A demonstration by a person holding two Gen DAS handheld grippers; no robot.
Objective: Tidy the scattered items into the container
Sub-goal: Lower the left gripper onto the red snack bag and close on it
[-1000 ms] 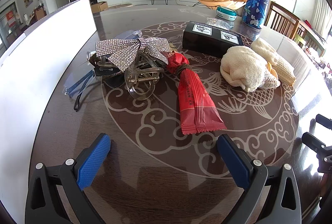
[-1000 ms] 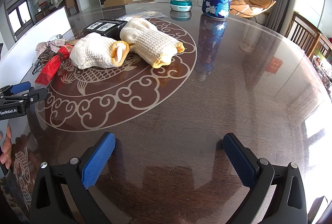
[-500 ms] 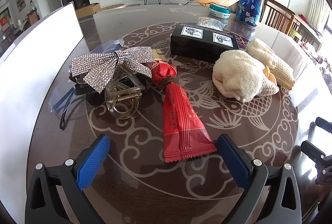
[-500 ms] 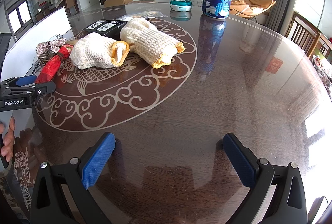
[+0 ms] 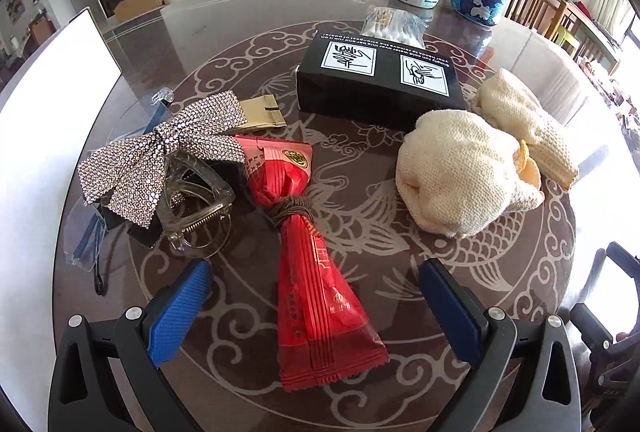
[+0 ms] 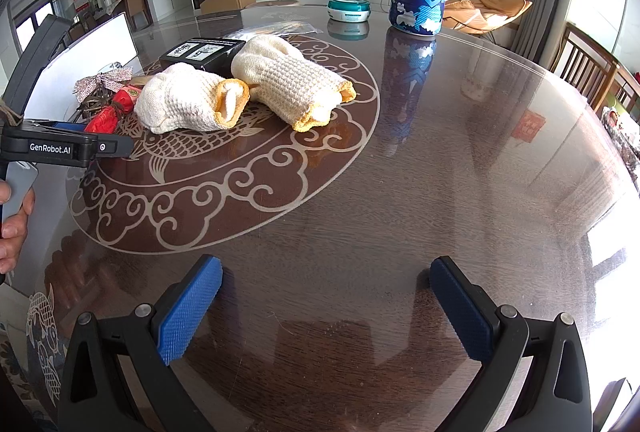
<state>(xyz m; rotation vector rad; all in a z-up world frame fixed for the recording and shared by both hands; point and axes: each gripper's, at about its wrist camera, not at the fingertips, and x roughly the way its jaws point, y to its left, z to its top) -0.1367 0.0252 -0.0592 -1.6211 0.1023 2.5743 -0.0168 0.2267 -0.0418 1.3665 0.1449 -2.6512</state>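
Since a second ago the left hand-held gripper (image 5: 314,306) has come forward and lower, so the red snack packet (image 5: 316,272) now lies between its spread jaws at the bottom centre of the left wrist view. Nothing is gripped yet. Left of the packet sit the rhinestone bow (image 5: 160,156) and a clear hair claw (image 5: 196,200); the black box (image 5: 376,72) and two knitted mitts (image 5: 460,172) lie in the centre and right. No item appears put away, and the white panel (image 5: 48,100) at the frame's left may be the container, though I cannot tell.

In the right wrist view the right hand-held gripper (image 6: 326,302) hangs spread and empty over bare surface (image 6: 440,152), with the mitts (image 6: 188,100) in the upper left. By my judgement, the tidying is barely begun.
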